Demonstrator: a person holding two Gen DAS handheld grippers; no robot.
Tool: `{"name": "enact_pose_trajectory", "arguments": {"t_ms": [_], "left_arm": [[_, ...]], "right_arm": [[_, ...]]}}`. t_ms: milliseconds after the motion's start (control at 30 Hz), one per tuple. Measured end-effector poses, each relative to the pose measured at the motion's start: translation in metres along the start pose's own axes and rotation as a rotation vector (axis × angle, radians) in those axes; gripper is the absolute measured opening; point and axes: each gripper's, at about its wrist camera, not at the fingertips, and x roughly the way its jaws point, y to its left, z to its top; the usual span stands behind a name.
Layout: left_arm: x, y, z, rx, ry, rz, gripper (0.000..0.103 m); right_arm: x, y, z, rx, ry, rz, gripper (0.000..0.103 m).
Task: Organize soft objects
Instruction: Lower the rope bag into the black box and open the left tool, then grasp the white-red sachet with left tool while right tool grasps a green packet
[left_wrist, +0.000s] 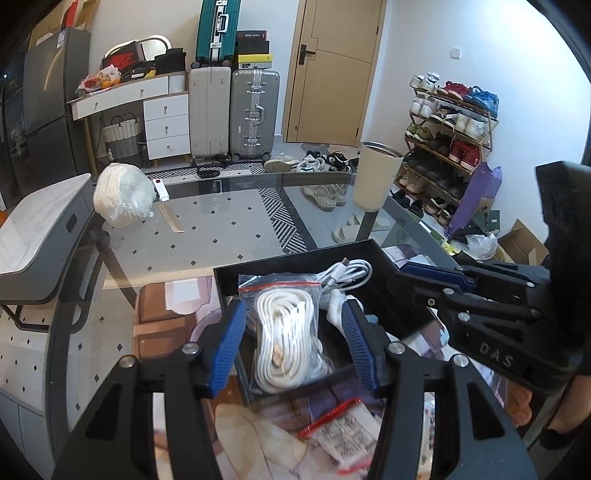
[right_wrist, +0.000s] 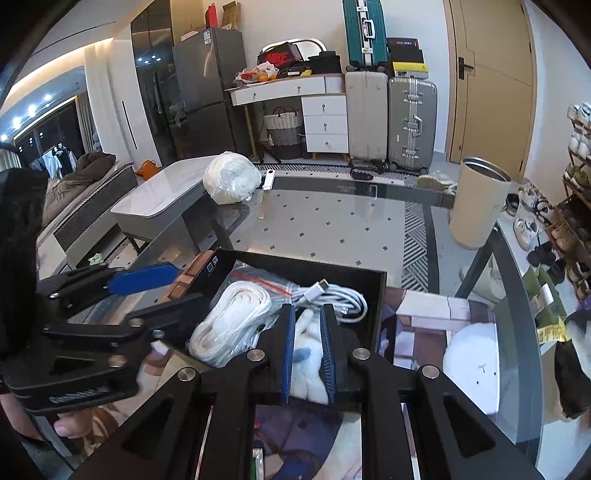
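Observation:
A black tray (left_wrist: 295, 258) (right_wrist: 380, 295) sits on the glass table. In it lie a zip bag of coiled white rope (left_wrist: 284, 332) (right_wrist: 229, 317), a coiled white charging cable (left_wrist: 347, 271) (right_wrist: 343, 299) and a white plush toy (right_wrist: 308, 365). My left gripper (left_wrist: 293, 317) is open, its blue pads either side of the rope bag, not touching it. My right gripper (right_wrist: 308, 314) is shut on the white plush toy inside the tray. The right gripper also shows in the left wrist view (left_wrist: 436, 275) at the tray's right wall.
A bagged white bundle (left_wrist: 122, 194) (right_wrist: 231, 181) lies at the table's far left, next to a small white device (left_wrist: 160, 188). A cream tumbler (left_wrist: 376, 177) (right_wrist: 478, 201) stands far right. Another zip bag with a red seal (left_wrist: 343, 432) lies near me. Suitcases, drawers and a shoe rack stand beyond.

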Motion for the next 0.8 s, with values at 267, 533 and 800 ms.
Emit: {"name": "enact_pose_trajectory", "arguments": {"t_ms": [267, 533, 800], "left_arm": [[-0.027, -0.015, -0.018, 0.042, 0.073, -0.036, 0.060], [0.001, -0.034, -0.060, 0.081, 0.269, -0.092, 0.076], [0.025, -0.054, -0.070, 0.084, 0.338, -0.082, 0.076]], "right_arm": [[-0.026, -0.004, -0.032, 0.012, 0.209, 0.064, 0.014], [-0.034, -0.007, -0.110, 0.025, 0.466, 0.169, 0.028], [-0.024, -0.013, -0.124, 0.098, 0.511, 0.159, 0.065]]}}
